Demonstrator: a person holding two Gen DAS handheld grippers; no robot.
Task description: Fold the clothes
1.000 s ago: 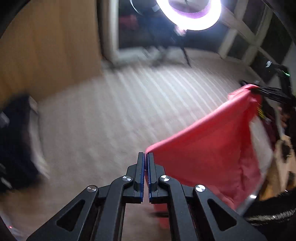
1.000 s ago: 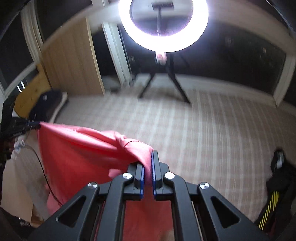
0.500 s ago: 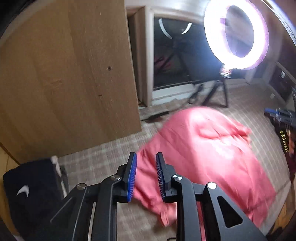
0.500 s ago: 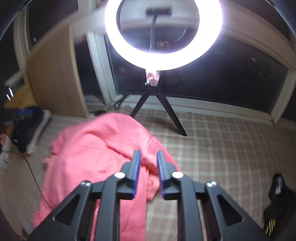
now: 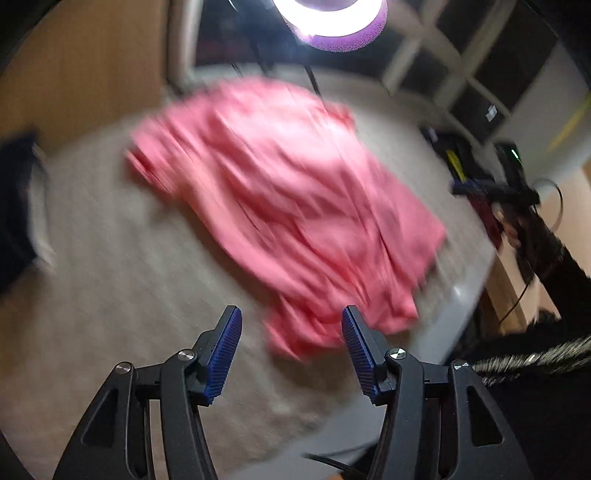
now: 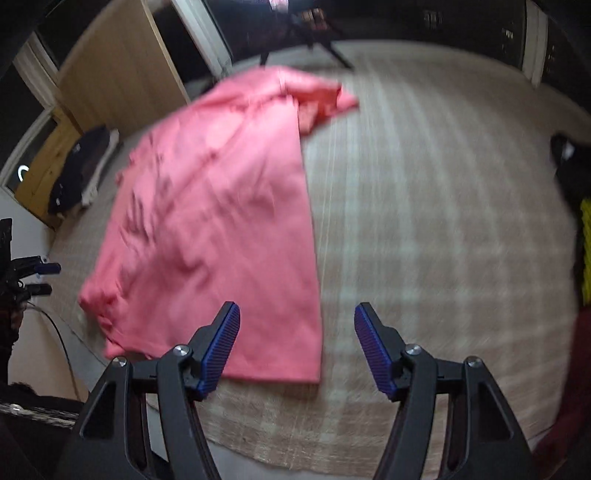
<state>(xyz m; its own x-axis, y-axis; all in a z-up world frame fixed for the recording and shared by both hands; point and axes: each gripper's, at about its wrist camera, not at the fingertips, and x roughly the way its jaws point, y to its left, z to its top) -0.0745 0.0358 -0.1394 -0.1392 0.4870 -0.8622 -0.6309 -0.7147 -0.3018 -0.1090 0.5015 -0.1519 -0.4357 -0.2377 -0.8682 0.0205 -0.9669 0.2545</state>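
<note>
The left gripper (image 5: pixel 291 347) has its jaws spread wide with nothing between them. The pink shirt (image 5: pixel 288 199) lies ahead of them, spread on the rug (image 5: pixel 110 295), its near edge just past the right jaw; the view is blurred. The right gripper (image 6: pixel 297 347) also has its jaws wide apart and holds nothing. From it, the shirt (image 6: pixel 214 221) lies flat ahead and to the left, its near hem just beyond the left jaw and its straight side edge running away between the two jaws. A ring light (image 5: pixel 332 18) glows beyond the shirt.
</note>
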